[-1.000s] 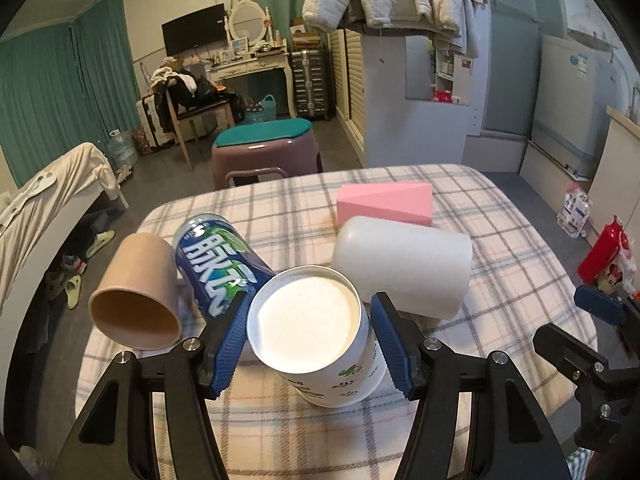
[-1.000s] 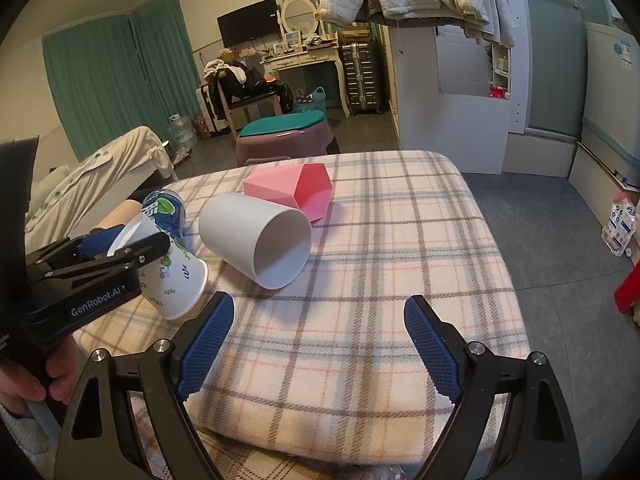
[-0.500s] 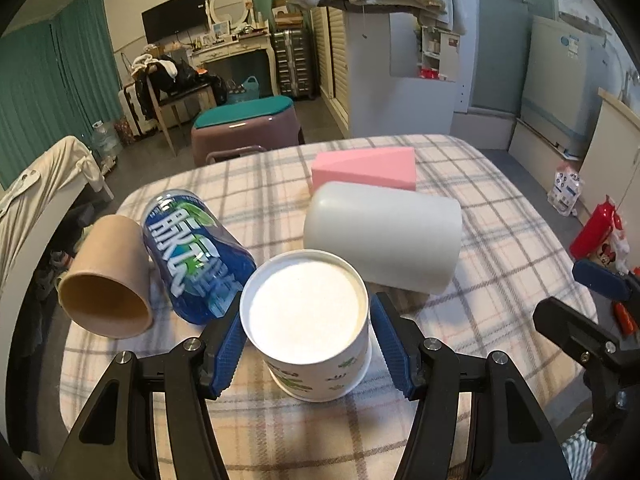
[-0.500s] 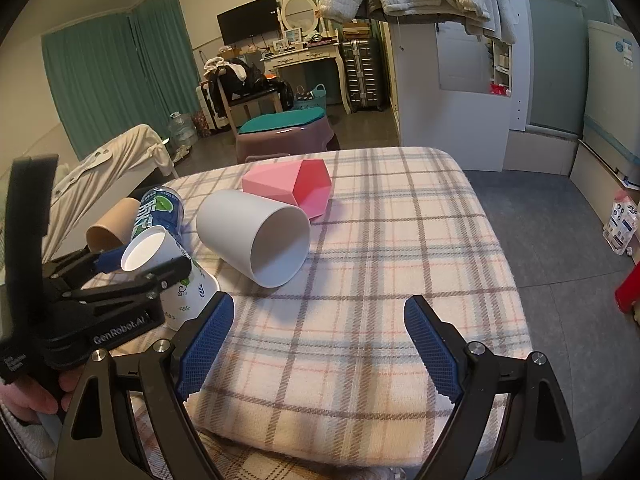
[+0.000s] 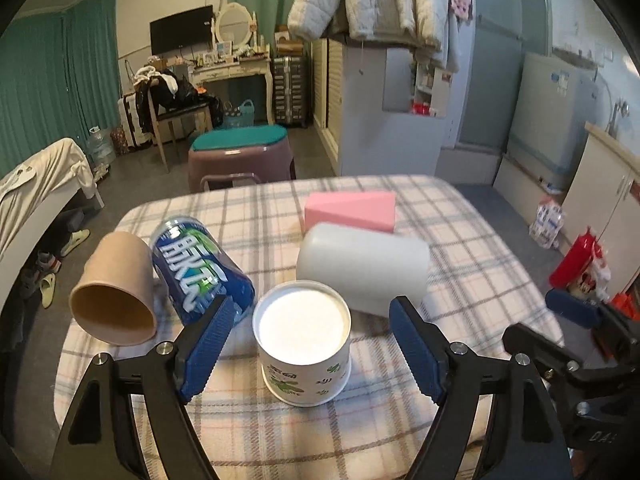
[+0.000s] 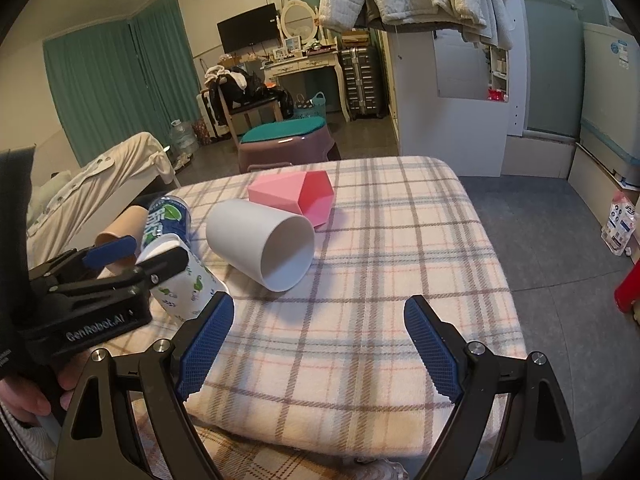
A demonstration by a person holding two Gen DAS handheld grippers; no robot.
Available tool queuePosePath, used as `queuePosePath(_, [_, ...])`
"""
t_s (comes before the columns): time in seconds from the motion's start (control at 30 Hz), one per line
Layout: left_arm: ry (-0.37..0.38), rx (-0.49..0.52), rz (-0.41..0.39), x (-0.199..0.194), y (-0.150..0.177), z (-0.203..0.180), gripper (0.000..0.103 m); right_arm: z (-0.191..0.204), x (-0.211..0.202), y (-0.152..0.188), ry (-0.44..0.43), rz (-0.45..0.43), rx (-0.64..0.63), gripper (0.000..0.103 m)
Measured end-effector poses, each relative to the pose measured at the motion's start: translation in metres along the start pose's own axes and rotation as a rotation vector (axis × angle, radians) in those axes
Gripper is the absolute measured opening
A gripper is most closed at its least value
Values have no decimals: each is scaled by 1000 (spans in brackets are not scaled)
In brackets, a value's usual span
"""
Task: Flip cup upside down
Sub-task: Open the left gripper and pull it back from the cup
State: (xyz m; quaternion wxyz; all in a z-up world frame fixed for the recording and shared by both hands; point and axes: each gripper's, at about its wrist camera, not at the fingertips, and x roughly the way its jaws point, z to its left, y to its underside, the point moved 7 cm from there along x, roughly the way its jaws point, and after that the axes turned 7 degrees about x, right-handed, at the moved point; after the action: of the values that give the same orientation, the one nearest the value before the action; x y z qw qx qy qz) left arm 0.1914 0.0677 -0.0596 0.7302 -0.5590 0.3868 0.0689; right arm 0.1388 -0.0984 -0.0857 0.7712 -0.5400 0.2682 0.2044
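A white paper cup with green leaf print (image 5: 304,344) stands upside down on the plaid tablecloth (image 5: 472,280), its flat white base facing up. My left gripper (image 5: 310,344) is open, its blue pads apart from the cup on both sides. In the right wrist view the same cup (image 6: 180,280) stands behind the left gripper's fingers (image 6: 160,266). My right gripper (image 6: 316,348) is open and empty over the table's near edge.
A white cup (image 5: 362,268) lies on its side behind the paper cup, with a pink box (image 5: 350,210) beyond it. A blue can (image 5: 196,270) and a tan cup (image 5: 114,288) lie on their sides at the left. The table's edges drop off all round.
The left gripper turned the paper cup base-up, set it on the cloth, then opened and let go. The right gripper has not moved.
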Motion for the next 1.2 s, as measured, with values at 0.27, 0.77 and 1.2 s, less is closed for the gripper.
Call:
queuePosePath(0.27, [-6, -57, -175, -68, -24, 18, 83, 14, -29, -5, 3, -57, -23, 87])
queuePosePath(0.77, [-28, -62, -346, -150, 26, 42, 89, 67, -105, 9, -16, -227, -101, 87])
queuePosePath(1.2, [-74, -55, -314, -143, 81, 48, 103, 79, -96, 48, -32, -253, -96, 103])
